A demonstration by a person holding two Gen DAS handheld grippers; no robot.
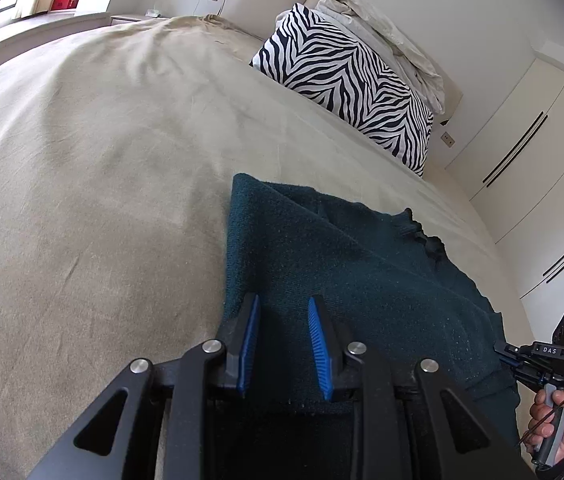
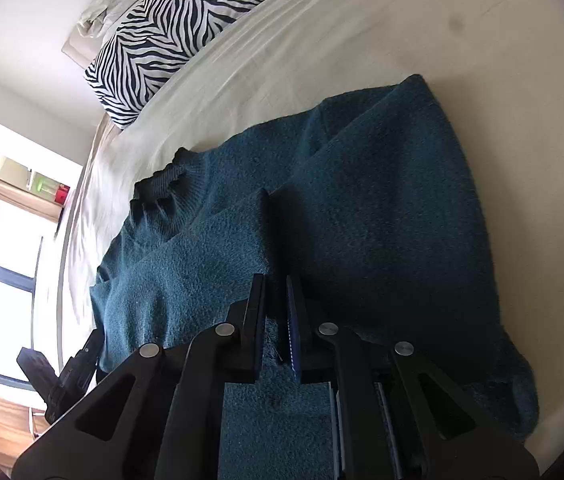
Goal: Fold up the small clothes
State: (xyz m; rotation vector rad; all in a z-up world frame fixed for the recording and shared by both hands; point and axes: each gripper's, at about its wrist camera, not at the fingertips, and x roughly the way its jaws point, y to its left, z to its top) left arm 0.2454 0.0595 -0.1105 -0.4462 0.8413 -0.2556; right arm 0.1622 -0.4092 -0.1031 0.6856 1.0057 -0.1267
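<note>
A dark teal knit sweater [image 1: 345,256] lies on a beige bedsheet [image 1: 94,160], sleeves folded over the body, collar toward the pillow. My left gripper [image 1: 283,304] hovers open over the sweater's near left edge, blue pads apart, holding nothing. In the right wrist view the sweater [image 2: 381,208] fills the middle. My right gripper [image 2: 276,280] is low over the folded sleeve [image 2: 202,248], jaws a narrow gap apart with sweater fabric showing between them. The right gripper also shows in the left wrist view [image 1: 537,356], held by a hand.
A zebra-striped pillow [image 1: 345,76] and crumpled cream bedding [image 1: 385,40] lie at the headboard. White wardrobe doors [image 1: 529,152] stand right of the bed. A window with a shelf [image 2: 6,216] is on the far side. The left gripper's body [image 2: 62,380] shows at the sweater's edge.
</note>
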